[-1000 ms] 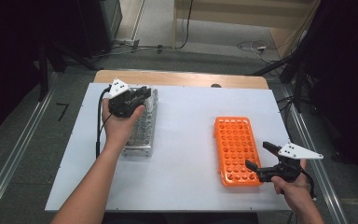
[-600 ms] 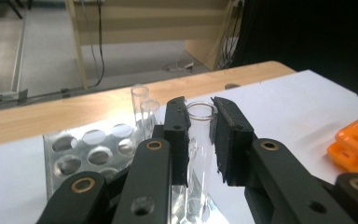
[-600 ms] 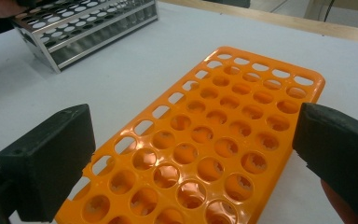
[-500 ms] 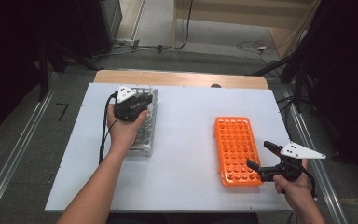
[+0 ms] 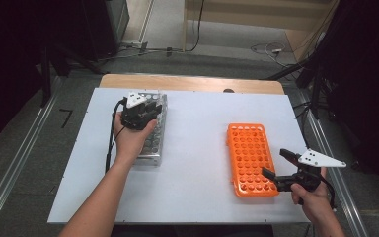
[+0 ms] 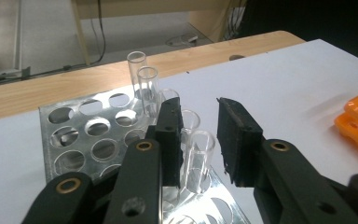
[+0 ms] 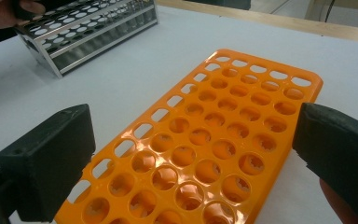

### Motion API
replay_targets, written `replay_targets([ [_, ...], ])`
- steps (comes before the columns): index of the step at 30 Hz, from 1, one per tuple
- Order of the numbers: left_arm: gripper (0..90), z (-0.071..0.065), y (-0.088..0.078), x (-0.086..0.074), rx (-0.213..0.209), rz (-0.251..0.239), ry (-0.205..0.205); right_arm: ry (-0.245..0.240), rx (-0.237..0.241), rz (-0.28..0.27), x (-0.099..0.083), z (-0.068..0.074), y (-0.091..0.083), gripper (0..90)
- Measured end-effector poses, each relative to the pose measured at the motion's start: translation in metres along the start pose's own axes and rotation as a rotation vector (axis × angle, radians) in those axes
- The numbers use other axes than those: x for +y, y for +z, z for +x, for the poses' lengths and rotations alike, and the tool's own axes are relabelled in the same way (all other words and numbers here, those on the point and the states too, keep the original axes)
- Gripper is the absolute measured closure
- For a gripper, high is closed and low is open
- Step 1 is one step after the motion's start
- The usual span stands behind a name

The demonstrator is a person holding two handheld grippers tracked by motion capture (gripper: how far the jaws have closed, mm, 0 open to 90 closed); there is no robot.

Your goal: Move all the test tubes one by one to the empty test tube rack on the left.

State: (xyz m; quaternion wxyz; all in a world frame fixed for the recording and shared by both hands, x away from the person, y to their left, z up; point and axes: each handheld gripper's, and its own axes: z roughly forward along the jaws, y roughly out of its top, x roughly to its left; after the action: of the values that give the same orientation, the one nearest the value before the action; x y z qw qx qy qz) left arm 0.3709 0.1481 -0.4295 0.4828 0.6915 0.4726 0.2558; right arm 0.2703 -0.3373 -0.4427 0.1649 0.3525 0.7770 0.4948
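Reaching over the metal rack (image 5: 154,129), the left gripper (image 6: 199,140) has just been opening its jaws around a clear tube (image 6: 201,158) standing there, not yet pinched. Right gripper (image 5: 281,167) waits open beside the orange rack (image 5: 249,158) (empty). Next: close, lift straight.

An orange rack (image 5: 249,158), a silvery metal rack (image 5: 155,131) with clear tubes (image 6: 200,158), a white table (image 5: 197,118).

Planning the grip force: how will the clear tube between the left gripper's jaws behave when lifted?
The clear tube looks like thin glass or plastic, so probably light and fragile. Its smooth round wall may slip between the pads. Standing upright in the metal rack, it should lift straight out.
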Motion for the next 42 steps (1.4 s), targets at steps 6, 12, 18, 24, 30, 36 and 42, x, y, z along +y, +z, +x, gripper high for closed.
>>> replay_targets([
  [6, 57.8, -0.001, -0.006, 0.002, -0.028, -0.021, -0.006, 0.000, -0.001, 0.004, 0.000, 0.000, 0.001, 0.0],
  [12, 28.9, -0.005, -0.015, 0.003, -0.057, -0.035, -0.012, -0.005, 0.000, 0.010, -0.001, 0.000, 0.002, 0.0],
  [18, 15.4, -0.009, -0.031, -0.002, -0.110, -0.060, -0.022, -0.005, 0.002, 0.014, -0.001, 0.001, 0.003, 0.0],
  [24, 11.0, -0.011, -0.049, -0.006, -0.164, -0.080, -0.022, -0.007, 0.000, 0.016, -0.002, 0.001, 0.004, 0.0],
  [30, 5.0, -0.013, -0.064, -0.012, -0.175, -0.091, -0.014, -0.001, -0.001, 0.016, -0.002, -0.001, 0.003, 0.0],
  [36, 1.0, -0.019, -0.082, -0.020, -0.195, -0.099, 0.030, 0.005, -0.006, 0.020, -0.003, -0.002, 0.003, 0.0],
  [42, 0.0, -0.023, -0.100, -0.031, -0.199, -0.125, 0.030, 0.004, -0.009, 0.026, -0.004, -0.002, 0.005, 0.0],
])
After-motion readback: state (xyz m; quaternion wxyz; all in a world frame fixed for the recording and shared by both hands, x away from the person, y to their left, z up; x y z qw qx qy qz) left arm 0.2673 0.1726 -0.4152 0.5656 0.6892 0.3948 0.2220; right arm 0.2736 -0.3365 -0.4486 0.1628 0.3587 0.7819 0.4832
